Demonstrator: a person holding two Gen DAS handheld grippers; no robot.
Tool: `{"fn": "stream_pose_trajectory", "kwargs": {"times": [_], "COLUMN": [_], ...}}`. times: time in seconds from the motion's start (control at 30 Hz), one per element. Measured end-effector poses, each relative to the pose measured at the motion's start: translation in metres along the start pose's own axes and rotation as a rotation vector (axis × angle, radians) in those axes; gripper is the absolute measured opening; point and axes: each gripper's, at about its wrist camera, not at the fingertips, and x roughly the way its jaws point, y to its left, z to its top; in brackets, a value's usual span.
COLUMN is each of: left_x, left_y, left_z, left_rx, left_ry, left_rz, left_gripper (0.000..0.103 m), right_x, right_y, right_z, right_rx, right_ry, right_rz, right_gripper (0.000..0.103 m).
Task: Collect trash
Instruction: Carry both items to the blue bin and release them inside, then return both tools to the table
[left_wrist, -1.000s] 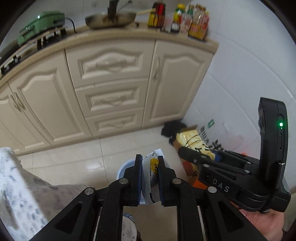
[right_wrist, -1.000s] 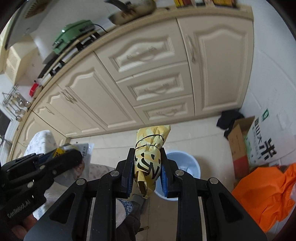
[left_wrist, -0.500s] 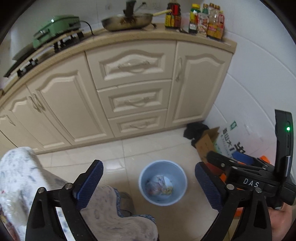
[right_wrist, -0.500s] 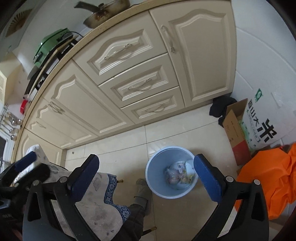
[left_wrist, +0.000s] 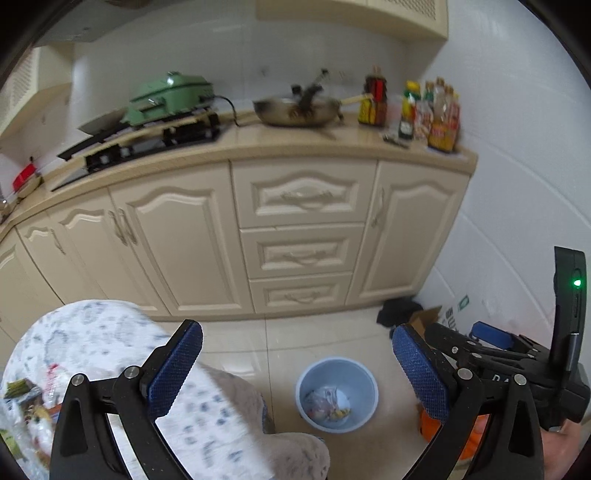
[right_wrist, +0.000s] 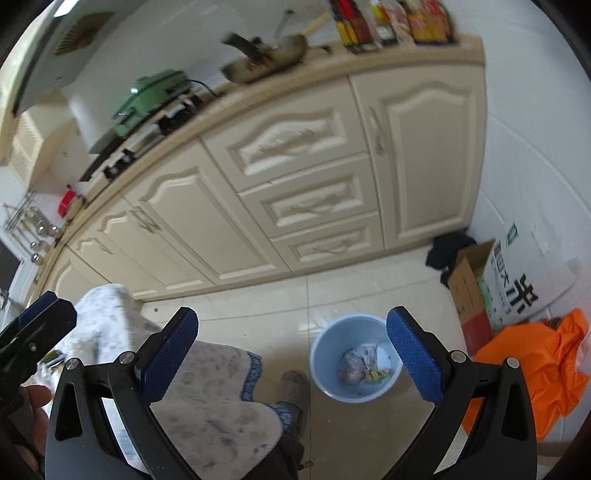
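A light blue bin stands on the floor tiles with crumpled wrappers lying in its bottom. My left gripper hangs well above it, jaws wide open and empty. My right gripper is also wide open with nothing between its blue pads. In the left wrist view the right gripper shows at the right edge. More wrappers and packets lie on a patterned cloth at the lower left.
Cream kitchen cabinets run along the back, with a wok, sauce bottles and a green cooker on the counter. A cardboard box, a rice sack and an orange bag sit against the right wall. A cloth-covered table edge is close below.
Both grippers let go: the white packet and the yellow packet dropped into the bin. The jaws went from shut to wide open, and both hands rose away from the bin.
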Motion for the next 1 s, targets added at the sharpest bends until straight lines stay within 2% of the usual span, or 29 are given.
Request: {"fn": "stream_pose_trajectory", "kwargs": {"times": [0.17,0.53,0.83,1.0], "left_x": [-0.076,-0.206,-0.291,-0.328], "left_y": [0.028,0.080,0.101,0.100], "left_z": [-0.028,-0.076,-0.130,-0.152], "left_rx": [-0.038,-0.149,-0.245,-0.290], "left_ry": [-0.069,-0.234,-0.319,-0.355], "left_rz": [0.036,0.185,0.348,0.442], "left_gripper": [0.102,0.102,0.102,0.102], "right_x": [-0.030,-0.088,-0.118,-0.130], "right_y": [0.043,0.164,0.258,0.307], "right_z": [0.003,-0.006,-0.033,-0.056], "right_rx": [-0.069,-0.278,-0.428,-0.509], "right_ry": [-0.054,-0.171,-0.218,-0.222], "right_rz": [0.029,0.142,0.283,0.354], "right_gripper": [0.103,0.103,0.103,0.103]}}
